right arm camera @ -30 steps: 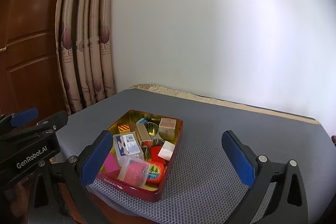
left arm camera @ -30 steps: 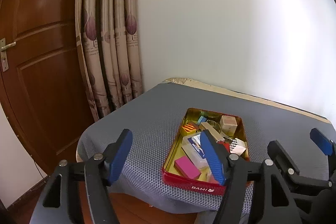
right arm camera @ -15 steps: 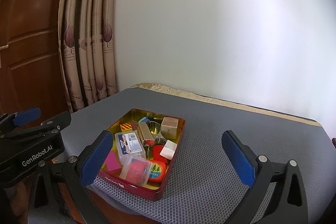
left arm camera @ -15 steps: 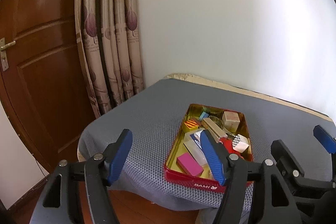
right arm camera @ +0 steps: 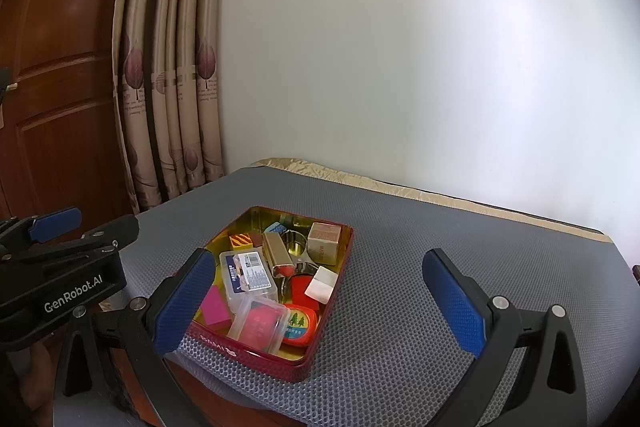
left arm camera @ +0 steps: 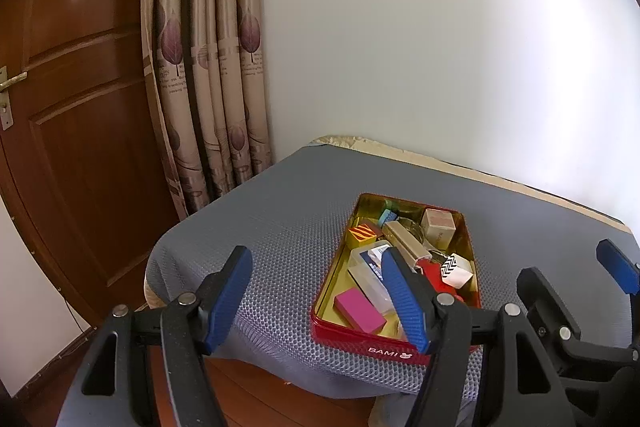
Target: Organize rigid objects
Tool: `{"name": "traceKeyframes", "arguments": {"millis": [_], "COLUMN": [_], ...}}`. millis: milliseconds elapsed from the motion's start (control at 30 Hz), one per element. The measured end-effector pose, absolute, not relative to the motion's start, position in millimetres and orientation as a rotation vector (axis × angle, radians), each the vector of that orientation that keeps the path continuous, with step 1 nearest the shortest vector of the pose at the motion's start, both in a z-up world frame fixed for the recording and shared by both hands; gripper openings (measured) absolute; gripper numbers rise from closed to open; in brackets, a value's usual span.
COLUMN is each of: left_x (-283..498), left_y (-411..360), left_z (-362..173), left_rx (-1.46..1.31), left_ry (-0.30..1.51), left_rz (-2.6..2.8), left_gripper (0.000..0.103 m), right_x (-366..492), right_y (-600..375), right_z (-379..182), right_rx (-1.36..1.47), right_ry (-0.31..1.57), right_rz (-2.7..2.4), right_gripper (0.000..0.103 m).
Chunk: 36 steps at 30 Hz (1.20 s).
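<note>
A red tin point(left arm camera: 380, 343) point(right arm camera: 240, 343) with a gold inside sits on the grey mesh-covered table point(left arm camera: 280, 219) point(right arm camera: 440, 247), near its front edge. Inside lie several small things: a pink block point(left arm camera: 360, 309), an orange striped block point(left arm camera: 362, 234), a wooden cube point(right arm camera: 324, 241), a labelled clear box point(right arm camera: 248, 273), a clear box with red contents point(right arm camera: 262, 321) and a round orange tape measure point(right arm camera: 300, 321). My left gripper point(left arm camera: 318, 295) hangs open in front of the tin's left part, holding nothing. My right gripper point(right arm camera: 318, 303) is open wide before the tin's right side, also empty.
A brown wooden door point(left arm camera: 72, 107) and a patterned curtain point(left arm camera: 208, 87) stand left of the table. A white wall point(right arm camera: 400, 67) runs behind it. Bare grey mat point(right arm camera: 460, 227) stretches right of the tin. Each gripper shows at the edge of the other's view.
</note>
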<state>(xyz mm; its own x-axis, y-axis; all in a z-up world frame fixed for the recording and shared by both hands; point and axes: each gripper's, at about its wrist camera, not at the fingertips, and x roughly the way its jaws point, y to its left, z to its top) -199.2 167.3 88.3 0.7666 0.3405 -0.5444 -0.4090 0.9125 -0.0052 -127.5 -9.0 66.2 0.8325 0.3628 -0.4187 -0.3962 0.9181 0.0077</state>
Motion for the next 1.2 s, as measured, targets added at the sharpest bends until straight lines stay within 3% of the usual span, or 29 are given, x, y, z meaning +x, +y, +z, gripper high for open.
{"name": "traceKeyframes", "arguments": {"millis": [700, 833, 1200], "left_x": [-195.9, -198.1, -197.7], "left_y": [170.5, 173.4, 167.6], "left_z": [85.8, 86.8, 86.1], "left_rx": [-0.104, -0.12, -0.067], "left_ry": [0.593, 0.592, 0.589], "left_rz": [0.401, 0.403, 0.433], "left_gripper": [0.07, 0.086, 0.086], "right_x": [-128.8, -129.2, -127.0], "right_y": [-9.0, -10.3, -13.1], "right_z": [65.9, 66.5, 66.9], "right_rx": [-0.09, -0.084, -0.089], "right_ry": [0.432, 0.432, 0.435], "right_rz": [0.411, 0.411, 0.415], "right_gripper": [0.103, 0.103, 0.103]}}
